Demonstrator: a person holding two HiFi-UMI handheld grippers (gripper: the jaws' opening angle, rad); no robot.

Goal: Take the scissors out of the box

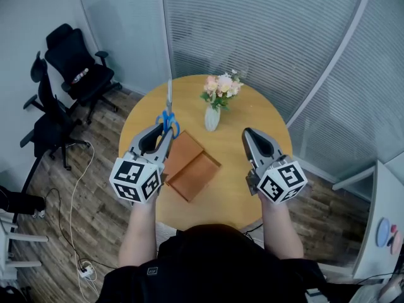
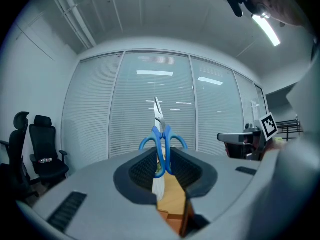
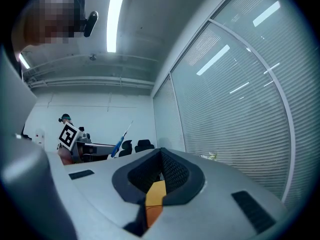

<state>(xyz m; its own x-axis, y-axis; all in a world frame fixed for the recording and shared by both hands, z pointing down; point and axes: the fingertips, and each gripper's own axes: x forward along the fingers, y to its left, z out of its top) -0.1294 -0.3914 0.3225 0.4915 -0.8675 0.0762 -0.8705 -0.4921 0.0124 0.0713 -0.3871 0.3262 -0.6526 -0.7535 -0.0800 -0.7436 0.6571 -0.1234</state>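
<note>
Blue-handled scissors (image 1: 168,120) are held above the round wooden table (image 1: 252,194), with the blades pointing away from me. My left gripper (image 1: 165,132) is shut on their handles. In the left gripper view the scissors (image 2: 162,141) stand upright between the pads of the left gripper (image 2: 162,160). The brown box (image 1: 192,168) lies open on the table, just right of and below that gripper. My right gripper (image 1: 248,134) hovers to the right of the box with its jaws together and nothing in them. In the right gripper view the right gripper (image 3: 160,156) points across the table, and the scissors (image 3: 120,141) show at far left.
A white vase of flowers (image 1: 213,115) stands on the table beyond the box. Two black office chairs (image 1: 72,68) are on the wooden floor at the left, near a cable (image 1: 76,201). Glass walls with blinds close off the back and right.
</note>
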